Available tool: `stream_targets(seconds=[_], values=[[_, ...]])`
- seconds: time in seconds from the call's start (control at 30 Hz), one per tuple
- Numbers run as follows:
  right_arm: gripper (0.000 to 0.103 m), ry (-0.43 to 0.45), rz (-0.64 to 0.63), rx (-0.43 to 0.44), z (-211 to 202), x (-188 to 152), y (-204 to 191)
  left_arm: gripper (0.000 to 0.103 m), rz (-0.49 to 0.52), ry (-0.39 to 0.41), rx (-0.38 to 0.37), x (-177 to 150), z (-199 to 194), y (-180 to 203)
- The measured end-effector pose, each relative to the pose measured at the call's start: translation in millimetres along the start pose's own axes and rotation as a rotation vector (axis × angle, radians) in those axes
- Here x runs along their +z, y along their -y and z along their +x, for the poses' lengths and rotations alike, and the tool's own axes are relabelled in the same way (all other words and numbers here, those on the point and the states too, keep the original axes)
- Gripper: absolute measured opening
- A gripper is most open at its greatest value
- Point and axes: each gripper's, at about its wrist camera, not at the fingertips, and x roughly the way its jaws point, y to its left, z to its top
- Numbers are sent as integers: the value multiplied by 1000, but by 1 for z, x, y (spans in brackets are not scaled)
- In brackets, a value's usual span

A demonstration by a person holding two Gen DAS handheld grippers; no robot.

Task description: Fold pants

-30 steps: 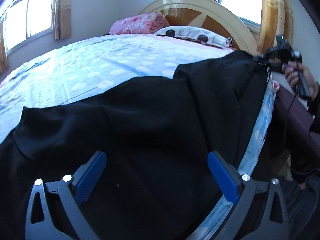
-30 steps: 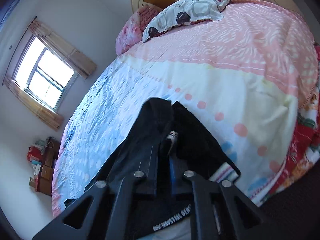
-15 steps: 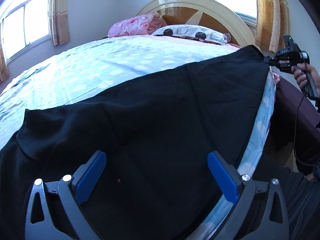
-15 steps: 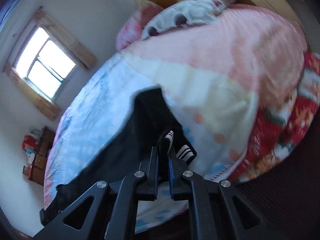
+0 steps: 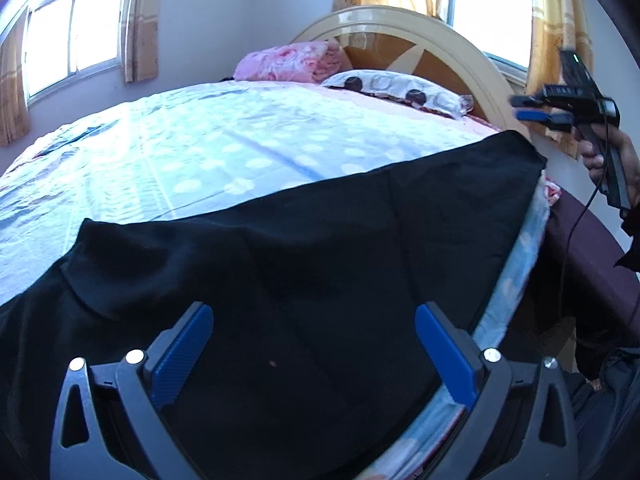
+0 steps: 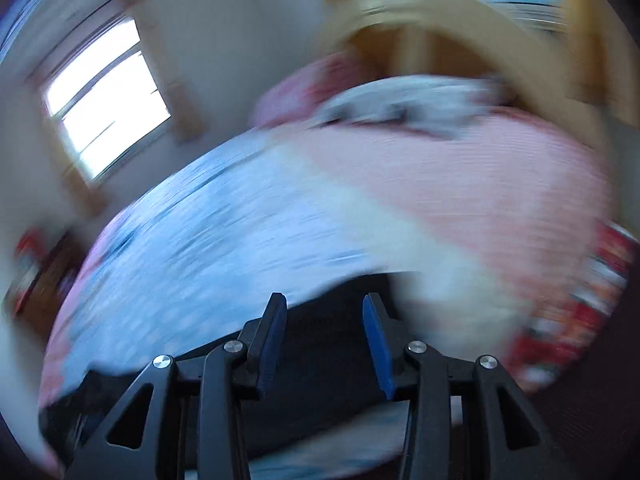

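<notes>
Black pants (image 5: 320, 272) lie spread flat along the near edge of the bed (image 5: 208, 148). My left gripper (image 5: 314, 344) is open and empty just above the pants. My right gripper (image 6: 325, 344) is open and empty, raised above the far end of the pants (image 6: 328, 380); this view is motion-blurred. It also shows in the left wrist view (image 5: 532, 109), held in a hand above the pants' far corner, clear of the cloth.
A pink pillow (image 5: 292, 62) and a dotted pillow (image 5: 396, 88) lie against the curved headboard (image 5: 432, 46). Windows with curtains (image 5: 74, 36) stand at left and behind the headboard. The dark bed frame edge (image 5: 592, 252) runs along the right.
My right gripper has let go of the pants' end, opened and lifted away. The pants now lie flat and stretched out. My left gripper has stayed open in place.
</notes>
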Motion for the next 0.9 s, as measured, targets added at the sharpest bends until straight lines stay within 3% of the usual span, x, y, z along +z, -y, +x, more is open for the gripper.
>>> stream_targets(seconds=[0.17, 0.37, 0.43, 0.47, 0.6, 0.7, 0.77, 0.9], values=[[42, -183, -224, 257, 87, -22, -112, 103, -36, -40, -26, -14, 9, 0], [42, -444, -361, 386, 148, -92, -178, 103, 106, -28, 42, -34, 6, 19], [42, -515, -427, 363, 160, -115, -179, 103, 96, -22, 30, -35, 6, 17], [42, -473, -460, 367, 155, -119, -180, 103, 84, -12, 24, -34, 5, 14], [44, -440, -432, 351, 142, -109, -175, 103, 32, -9, -6, -24, -1, 6], [55, -403, -435, 336, 139, -101, -176, 103, 0, 10, 39, -20, -11, -9], [55, -441, -435, 231, 160, -100, -172, 103, -25, 3, 84, -21, -13, -21], [55, -466, -392, 219, 160, -88, -174, 103, -130, 13, 165, -32, -39, -57]])
